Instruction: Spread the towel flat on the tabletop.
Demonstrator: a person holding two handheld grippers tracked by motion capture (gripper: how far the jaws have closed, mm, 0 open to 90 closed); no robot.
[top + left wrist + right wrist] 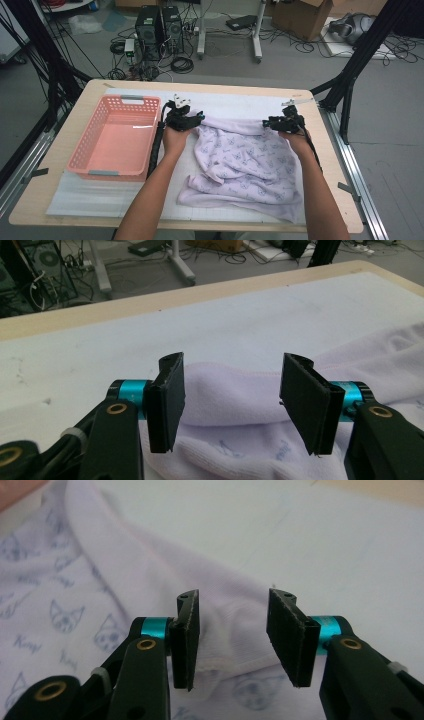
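A pale lilac cloth (245, 160) printed with small cat faces lies crumpled on the white mat (235, 102). My left gripper (186, 116) is at the cloth's far left corner. In the left gripper view its jaws (230, 390) stand open, and the cloth's folded edge (240, 450) lies between and under them with the pads clear of it. My right gripper (282, 121) is at the far right corner. Its jaws (230, 630) are open too, straddling the hemmed edge of the cloth (75, 605) without pressing it.
An empty pink plastic basket (120, 102) stands on the left of the table, close to my left forearm. Bare mat runs beyond the cloth to the table's far edge (200, 85). Computer towers (157, 27) and cables sit on the floor behind.
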